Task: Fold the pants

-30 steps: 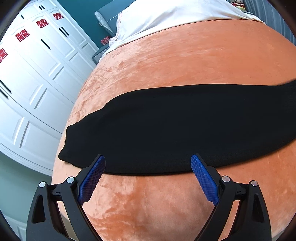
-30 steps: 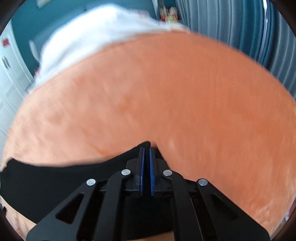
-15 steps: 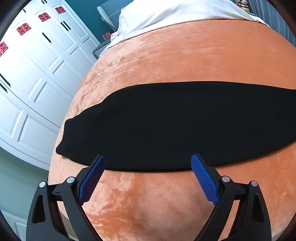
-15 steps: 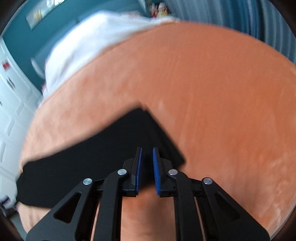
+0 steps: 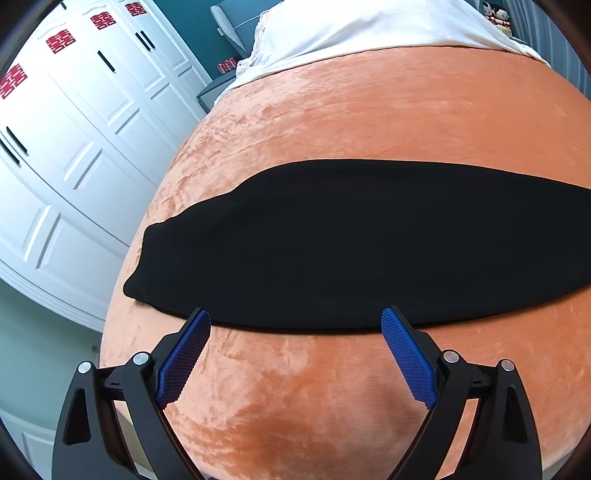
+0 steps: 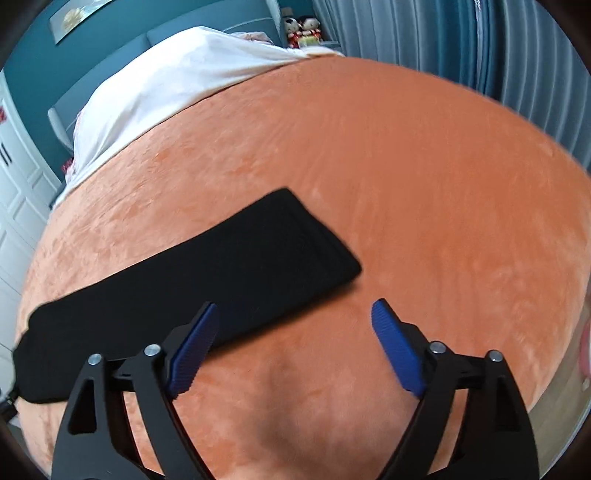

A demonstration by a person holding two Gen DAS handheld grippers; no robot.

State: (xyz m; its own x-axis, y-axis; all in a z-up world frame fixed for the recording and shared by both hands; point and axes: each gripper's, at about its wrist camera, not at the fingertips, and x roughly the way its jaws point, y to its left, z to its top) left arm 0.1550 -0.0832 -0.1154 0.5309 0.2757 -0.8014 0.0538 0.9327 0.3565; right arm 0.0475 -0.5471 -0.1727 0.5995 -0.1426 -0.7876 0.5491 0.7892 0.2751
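The black pants [image 5: 351, 243] lie flat as one long folded strip across the orange bed cover [image 5: 369, 110]. My left gripper [image 5: 295, 325] is open and empty, its blue pads at the strip's near edge towards its left end. In the right wrist view the pants [image 6: 207, 280] run from the left edge to a squared end near the middle. My right gripper [image 6: 293, 315] is open and empty, just in front of that end; its left fingertip overlaps the cloth's near edge in the picture.
A white sheet [image 5: 369, 33] covers the bed's far end. White wardrobe doors [image 5: 66, 147] stand left of the bed. Grey-blue curtains [image 6: 461, 40] hang on the right. Soft toys [image 6: 303, 31] sit at the far corner.
My right gripper has let go of the pants' end, opened wide and pulled back. The strip now lies flat. My left gripper stayed open and shifted slightly.
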